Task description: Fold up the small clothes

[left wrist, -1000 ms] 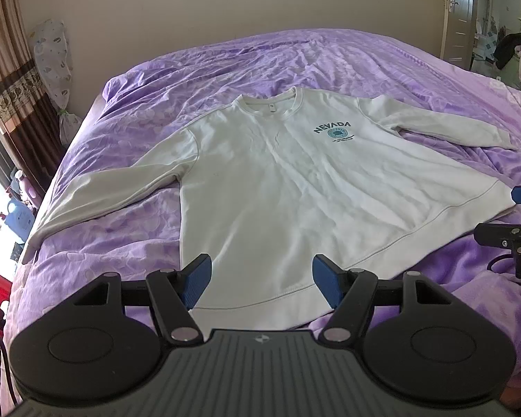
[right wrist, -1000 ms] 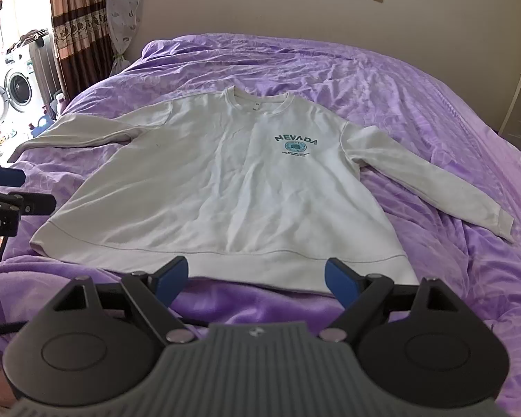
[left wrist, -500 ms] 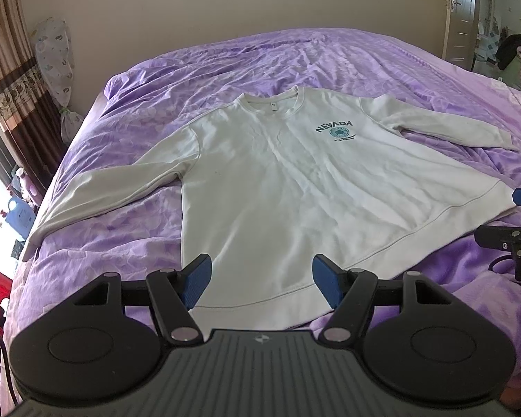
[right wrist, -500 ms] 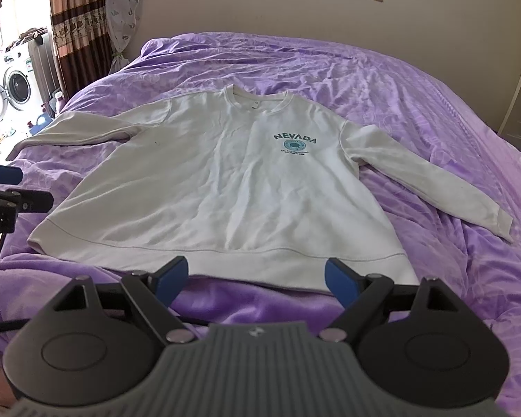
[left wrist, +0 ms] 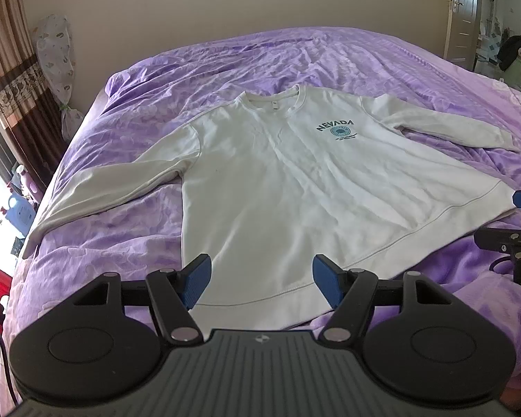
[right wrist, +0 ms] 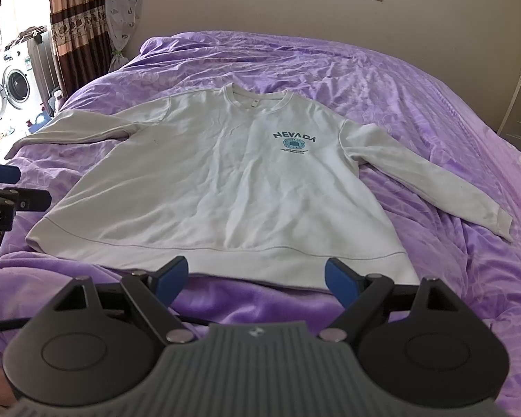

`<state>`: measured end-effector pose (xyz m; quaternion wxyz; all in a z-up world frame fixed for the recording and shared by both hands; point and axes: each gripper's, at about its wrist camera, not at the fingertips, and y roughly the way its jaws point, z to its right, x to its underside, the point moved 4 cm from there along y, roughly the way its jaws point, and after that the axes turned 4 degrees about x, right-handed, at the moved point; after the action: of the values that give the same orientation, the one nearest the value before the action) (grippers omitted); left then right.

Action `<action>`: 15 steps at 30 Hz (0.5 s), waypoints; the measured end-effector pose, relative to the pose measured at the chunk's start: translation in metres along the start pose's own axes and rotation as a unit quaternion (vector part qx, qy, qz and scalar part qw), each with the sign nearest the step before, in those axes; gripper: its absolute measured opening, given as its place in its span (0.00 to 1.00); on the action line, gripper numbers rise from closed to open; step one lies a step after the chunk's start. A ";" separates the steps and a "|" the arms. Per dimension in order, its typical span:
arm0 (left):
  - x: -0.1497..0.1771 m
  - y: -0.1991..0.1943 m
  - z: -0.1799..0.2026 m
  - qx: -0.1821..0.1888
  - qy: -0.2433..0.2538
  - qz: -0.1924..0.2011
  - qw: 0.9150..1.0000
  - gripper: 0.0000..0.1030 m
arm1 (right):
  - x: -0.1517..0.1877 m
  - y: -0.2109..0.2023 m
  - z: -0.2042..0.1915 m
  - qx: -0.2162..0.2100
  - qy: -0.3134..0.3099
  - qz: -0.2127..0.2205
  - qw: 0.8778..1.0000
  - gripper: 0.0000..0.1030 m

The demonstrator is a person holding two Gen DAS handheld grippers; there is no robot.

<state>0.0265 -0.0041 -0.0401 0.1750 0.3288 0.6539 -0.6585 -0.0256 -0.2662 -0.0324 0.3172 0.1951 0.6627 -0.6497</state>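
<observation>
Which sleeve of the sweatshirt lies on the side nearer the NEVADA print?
The sleeve toward the door side; the print sits beside its shoulder, away from the curtain-side sleeve.

The left hand-held gripper (left wrist: 262,279) is showing a grey ribbed housing along the bottom of the left wrist frame, with a small emblem at its top centre. Two black round discs are flanking it, and black linkage arms with silver pivot screws are carrying blue finger pads (left wrist: 195,279). A black cable is trailing at the lower left edge. The right hand-held gripper (right wrist: 257,279) is wearing the same grey ribbing, black discs, silver screws and blue pads (right wrist: 340,283). At the left edge of the right wrist frame, white lettering is showing on black.
</observation>
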 end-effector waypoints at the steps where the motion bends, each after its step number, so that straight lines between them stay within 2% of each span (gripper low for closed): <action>1: 0.000 0.000 0.000 0.000 0.000 0.000 1.000 0.76 | 0.000 0.000 0.000 0.000 0.000 0.000 1.000 0.80; 15: -0.001 0.001 0.000 0.001 0.001 0.001 1.000 0.77 | 0.000 0.000 0.000 0.000 0.000 0.000 1.000 0.80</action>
<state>0.0276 -0.0044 -0.0398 0.1744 0.3301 0.6534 -0.6586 -0.0256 -0.2660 -0.0323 0.3171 0.1950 0.6625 -0.6500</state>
